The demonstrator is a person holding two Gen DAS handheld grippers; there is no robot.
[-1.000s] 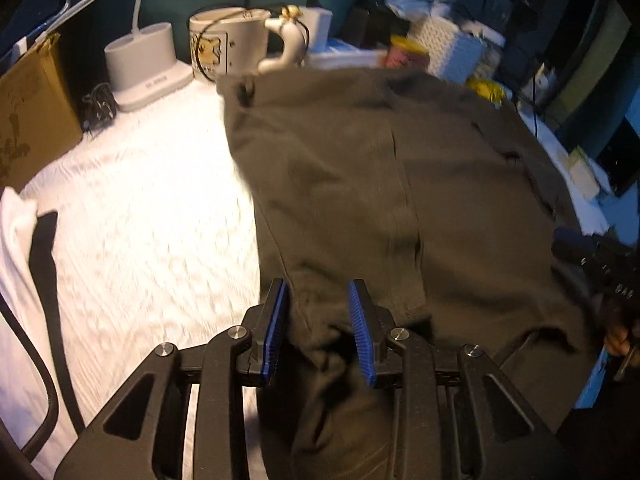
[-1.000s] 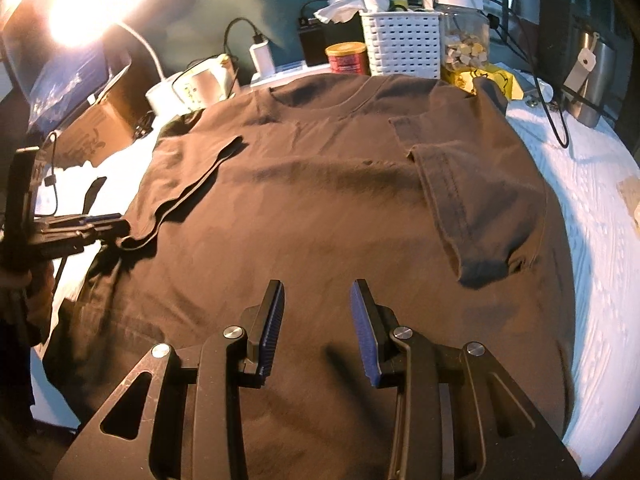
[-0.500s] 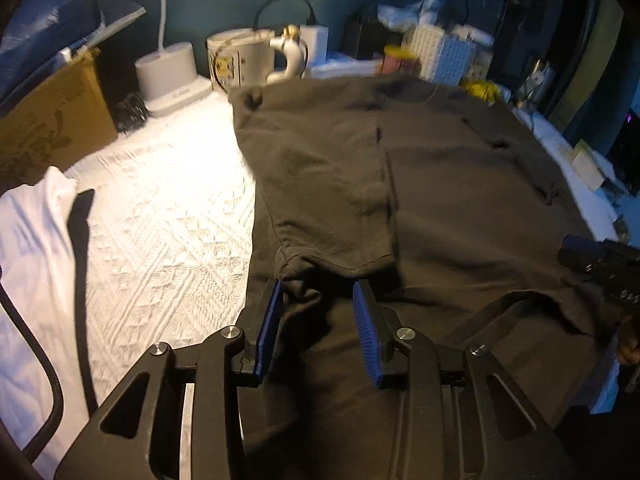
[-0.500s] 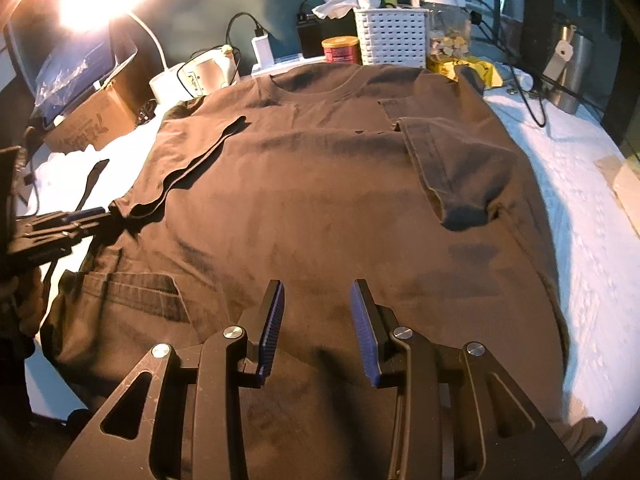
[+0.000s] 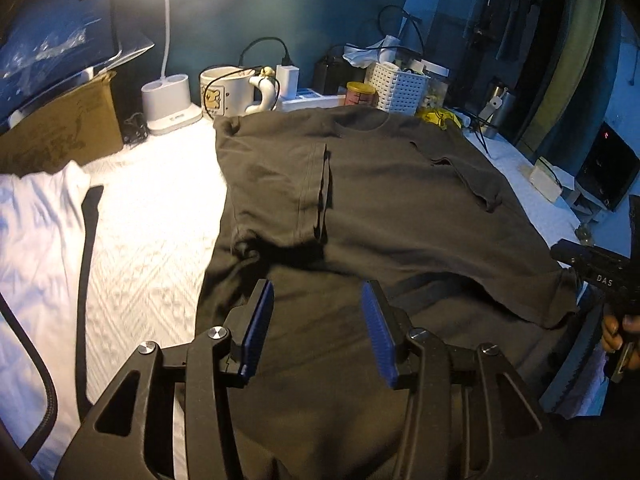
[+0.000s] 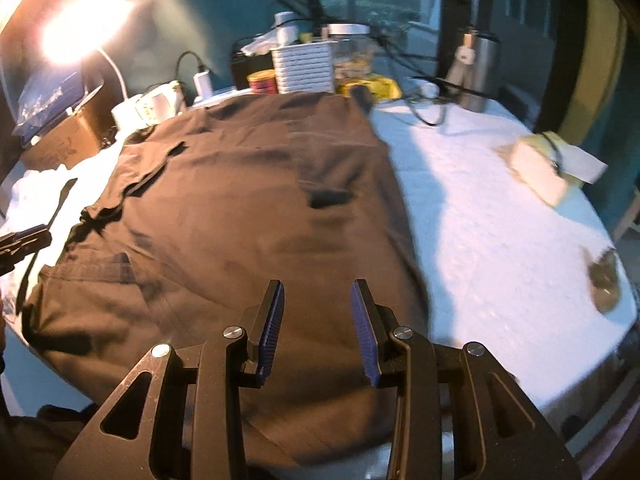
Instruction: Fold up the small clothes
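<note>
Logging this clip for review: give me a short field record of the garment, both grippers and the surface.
garment: dark T-shirt, spread flat, both sleeves folded inward
left gripper: open, jaws have just been opening, nothing between the pads, above the shirt's lower part
right gripper: open, empty, over the shirt's hem area
surface: white textured cover
behind shirt: mug, white slotted basket, lit desk lamp
other cloth: white garment to the left

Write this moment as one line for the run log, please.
shirt: flat, both sleeves folded in | left tool: open, just opening, empty | right tool: open, empty
</note>
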